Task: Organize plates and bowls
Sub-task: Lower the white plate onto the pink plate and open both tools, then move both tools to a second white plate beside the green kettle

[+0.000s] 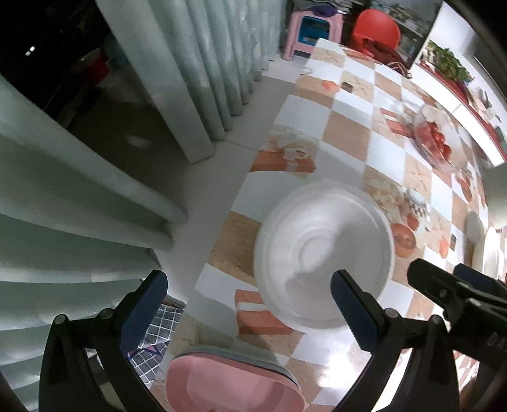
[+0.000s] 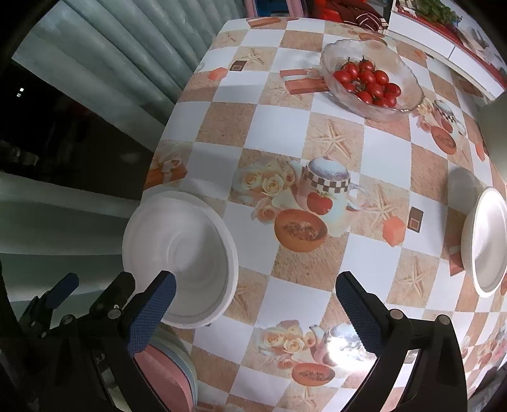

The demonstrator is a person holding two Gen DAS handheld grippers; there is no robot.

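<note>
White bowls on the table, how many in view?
2. One white bowl sits at the table's left edge near both grippers; a second white bowl sits at the far right, partly cut off. More may lie outside the frame.

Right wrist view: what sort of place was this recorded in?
Most likely a home dining area. A table with a checkered printed tablecloth holds a glass bowl of cherry tomatoes and white bowls, with long curtains beside it and a plastic stool beyond.
</note>
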